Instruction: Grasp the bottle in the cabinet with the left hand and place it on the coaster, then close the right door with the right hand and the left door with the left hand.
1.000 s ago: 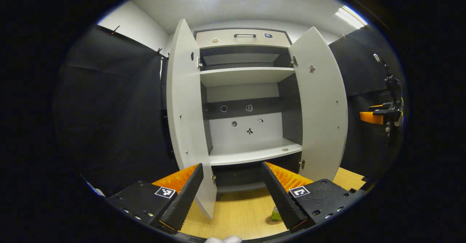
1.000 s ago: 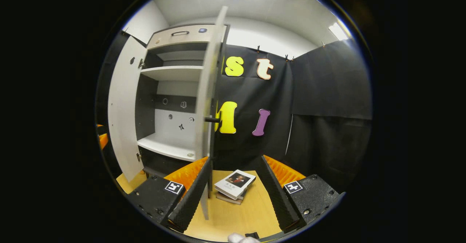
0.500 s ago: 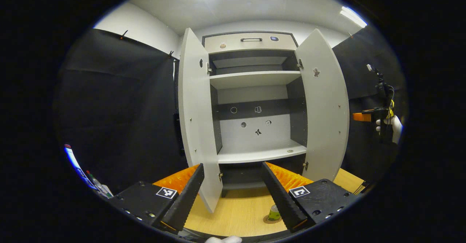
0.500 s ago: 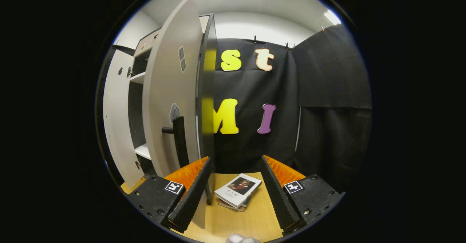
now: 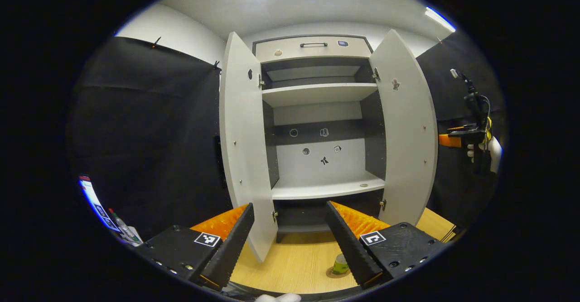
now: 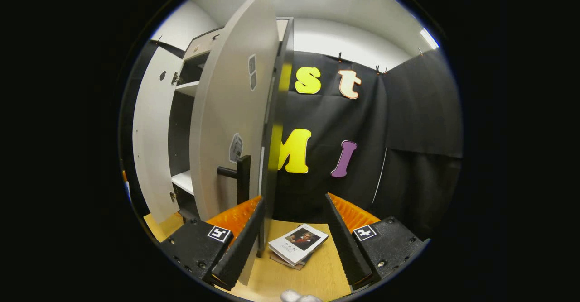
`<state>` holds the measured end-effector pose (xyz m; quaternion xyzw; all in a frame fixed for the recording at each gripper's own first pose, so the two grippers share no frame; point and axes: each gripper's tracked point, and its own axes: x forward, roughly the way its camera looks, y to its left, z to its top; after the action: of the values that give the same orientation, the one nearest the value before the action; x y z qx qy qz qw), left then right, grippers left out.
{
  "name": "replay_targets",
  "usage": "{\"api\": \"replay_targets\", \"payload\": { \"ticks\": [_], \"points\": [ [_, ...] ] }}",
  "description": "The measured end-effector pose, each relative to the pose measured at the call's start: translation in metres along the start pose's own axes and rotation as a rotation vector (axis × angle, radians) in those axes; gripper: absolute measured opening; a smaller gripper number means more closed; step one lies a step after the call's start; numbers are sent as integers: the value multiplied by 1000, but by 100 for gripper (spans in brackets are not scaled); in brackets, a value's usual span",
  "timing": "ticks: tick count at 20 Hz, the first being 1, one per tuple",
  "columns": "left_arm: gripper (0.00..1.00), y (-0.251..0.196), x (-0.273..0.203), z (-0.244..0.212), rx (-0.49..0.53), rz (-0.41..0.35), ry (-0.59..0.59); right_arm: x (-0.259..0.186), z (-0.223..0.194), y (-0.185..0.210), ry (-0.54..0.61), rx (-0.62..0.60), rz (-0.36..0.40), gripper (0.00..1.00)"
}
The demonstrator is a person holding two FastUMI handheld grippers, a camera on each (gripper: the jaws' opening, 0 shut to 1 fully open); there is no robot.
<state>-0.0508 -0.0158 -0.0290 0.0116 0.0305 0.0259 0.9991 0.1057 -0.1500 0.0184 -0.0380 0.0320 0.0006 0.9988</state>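
From my left claw (image 5: 290, 238) I look straight into the cabinet (image 5: 317, 48); its fingers are spread wide with nothing between them. Both doors stand open: the left door (image 5: 242, 148) and the right door (image 5: 405, 134) flare out toward me. The bottle (image 5: 340, 264) stands on the coaster (image 5: 333, 274) on the tabletop (image 5: 294, 266), partly hidden behind my claw's right finger, so I see what looks like only its green lower part. On the lower shelf (image 5: 326, 189) lies a small round thing I can't identify.

My right claw (image 6: 292, 241) is also wide open and empty, beside the outer face of the right door (image 6: 231, 125), near its dark handle (image 6: 240, 177). Books (image 6: 297, 244) lie stacked on the tabletop (image 6: 317, 279) beyond it. From the left gripper view, that claw (image 5: 446, 140) sits past the right door's edge, held by a gloved hand (image 5: 491, 150).
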Motion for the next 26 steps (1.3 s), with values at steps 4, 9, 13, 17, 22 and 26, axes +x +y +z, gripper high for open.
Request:
{"api": "replay_targets", "payload": {
  "ticks": [4, 9, 13, 17, 22, 26],
  "points": [
    [96, 8, 7, -5, -16, 5, 13, 2, -1, 40, 28, 77, 98, 81],
    [96, 22, 4, -5, -17, 30, 9, 8, 2, 88, 15, 91, 146, 81],
    [96, 32, 3, -5, -4, 48, 9, 25, 8, 129, -6, 56, 206, 81],
    [96, 44, 7, -8, -4, 52, 17, 26, 14, 166, -39, 8, 243, 81],
    [96, 58, 17, -12, -4, 46, 21, 9, 11, 168, -44, -3, 243, 81],
    [96, 77, 31, -13, -11, 45, 14, -11, 3, 167, -33, 30, 226, 81]
  ]
}}
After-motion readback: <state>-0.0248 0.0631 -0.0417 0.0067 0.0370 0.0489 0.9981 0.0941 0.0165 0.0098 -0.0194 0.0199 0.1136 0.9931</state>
